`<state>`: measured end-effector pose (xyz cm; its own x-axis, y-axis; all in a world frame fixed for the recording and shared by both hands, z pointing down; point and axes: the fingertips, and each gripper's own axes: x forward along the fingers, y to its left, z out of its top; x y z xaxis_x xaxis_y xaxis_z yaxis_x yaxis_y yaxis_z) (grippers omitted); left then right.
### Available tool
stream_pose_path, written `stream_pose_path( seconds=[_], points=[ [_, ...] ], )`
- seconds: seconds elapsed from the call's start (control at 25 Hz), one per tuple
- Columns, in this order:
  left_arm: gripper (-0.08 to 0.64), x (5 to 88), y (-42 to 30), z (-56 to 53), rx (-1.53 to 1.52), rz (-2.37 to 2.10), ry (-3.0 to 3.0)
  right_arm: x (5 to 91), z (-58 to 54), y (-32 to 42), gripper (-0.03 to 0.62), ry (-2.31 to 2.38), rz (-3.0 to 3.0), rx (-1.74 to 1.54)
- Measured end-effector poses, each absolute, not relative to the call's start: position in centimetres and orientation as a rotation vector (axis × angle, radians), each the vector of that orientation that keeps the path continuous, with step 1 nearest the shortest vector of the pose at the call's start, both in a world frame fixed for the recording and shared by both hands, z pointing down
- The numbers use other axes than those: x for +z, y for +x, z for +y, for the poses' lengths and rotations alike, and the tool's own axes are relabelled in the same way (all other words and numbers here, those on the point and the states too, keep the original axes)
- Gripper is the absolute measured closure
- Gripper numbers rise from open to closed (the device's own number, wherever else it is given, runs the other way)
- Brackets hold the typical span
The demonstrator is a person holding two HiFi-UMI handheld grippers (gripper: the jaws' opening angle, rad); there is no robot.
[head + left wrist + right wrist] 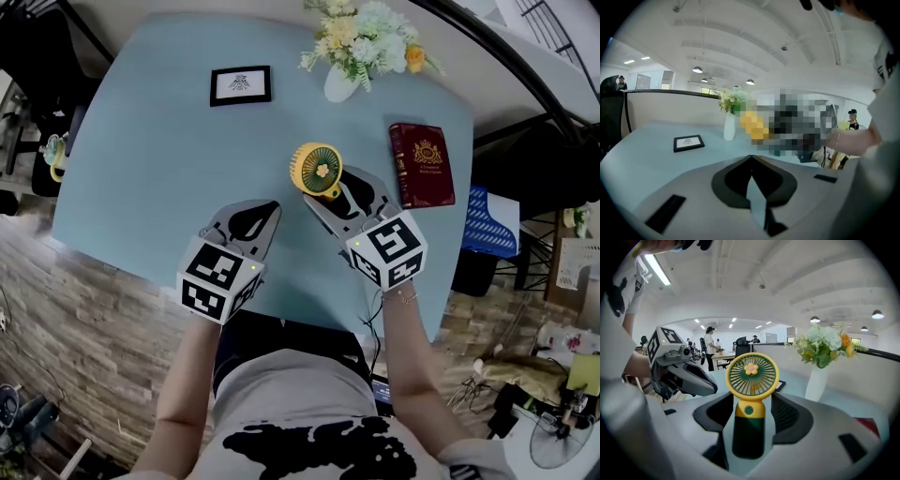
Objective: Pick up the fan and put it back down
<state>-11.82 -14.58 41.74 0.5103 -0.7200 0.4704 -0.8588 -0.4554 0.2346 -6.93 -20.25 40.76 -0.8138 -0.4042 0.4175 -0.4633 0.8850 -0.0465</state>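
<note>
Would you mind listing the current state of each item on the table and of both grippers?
fan: upright, handle clamped in the right gripper
right gripper: shut on the fan
left gripper: shut, empty
book: closed, lying flat
vase: upright, holding flowers
picture frame: on the table; flat or propped, cannot tell

the head view looks steeply down on the table [141, 169]; both gripper views sit close above it, facing across; all share the vase [339, 84].
</note>
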Motion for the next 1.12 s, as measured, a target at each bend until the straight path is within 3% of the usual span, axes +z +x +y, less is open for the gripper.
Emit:
stream_pose_path(
  seconds=[0.72,1.12],
  points=[
    [0.549,32.0,-9.4,-15.6,0.324,-1.309,2.582,31.5,-18.6,-4.0,0.334,0.872,-2.885,0.213],
    [0.549,31.2,-6.7,-16.3,0.311,-1.24,2.674,28.6,-18.7,-1.2,0.334,1.023,-2.97,0.153]
  ],
)
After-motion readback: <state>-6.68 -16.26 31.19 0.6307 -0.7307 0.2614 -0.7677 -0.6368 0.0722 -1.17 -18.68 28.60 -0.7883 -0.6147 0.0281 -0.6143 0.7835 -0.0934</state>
